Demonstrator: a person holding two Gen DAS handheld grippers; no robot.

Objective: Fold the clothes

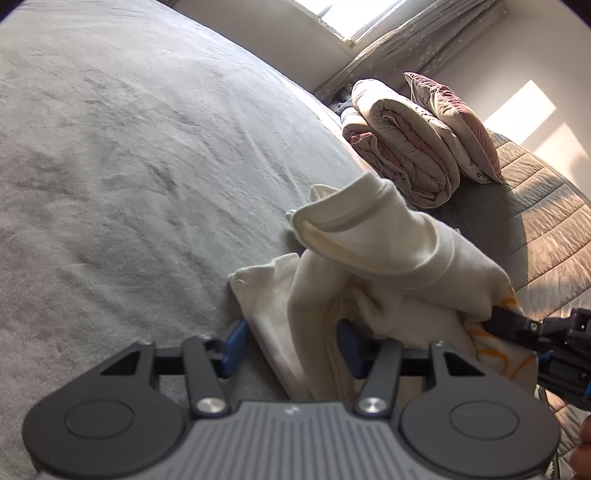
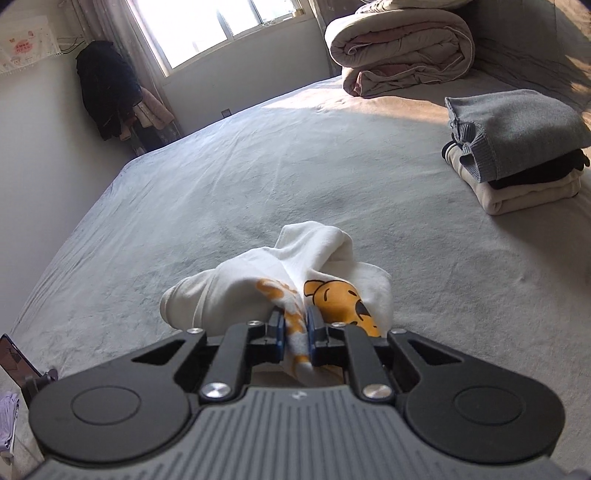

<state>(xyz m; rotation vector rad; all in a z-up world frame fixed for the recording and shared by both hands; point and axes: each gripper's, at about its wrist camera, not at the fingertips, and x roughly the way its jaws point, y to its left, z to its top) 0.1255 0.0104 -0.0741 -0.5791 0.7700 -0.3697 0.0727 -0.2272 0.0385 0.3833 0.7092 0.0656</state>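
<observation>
— Pinching tight, the right gripper [image 2: 295, 328] is squeezing the white cotton shirt with the yellow cartoon bear [image 2: 295, 280] between its blue pads [image 2: 279, 330]. Are you seeing that?

— Yes. A bunch of the printed cloth is sitting right between the two pads, and the jaws are standing narrow on it.

— What is the left gripper [image 1: 291, 343] doing?

— Its jaws are standing partly apart, with a fold of the same white shirt [image 1: 369, 266] hanging between them. The cloth is lying against the right blue pad [image 1: 347, 343]. I cannot tell if the left blue pad is pressing on the cloth.

— Where is the shirt sitting?

— It is bunched up in a heap on the soft grey bed cover [image 2: 258, 177], close in front of both grippers. One sleeve cuff is sticking up and gaping open.

— What is lying farther away?

— A stack of folded clothes with a grey knitted jumper on top [image 2: 517, 151] is resting on the cover, off to the right. Farther back, a rolled-up beige and pink quilt [image 2: 402, 48] is lying near the bright window [image 2: 221, 26].
</observation>
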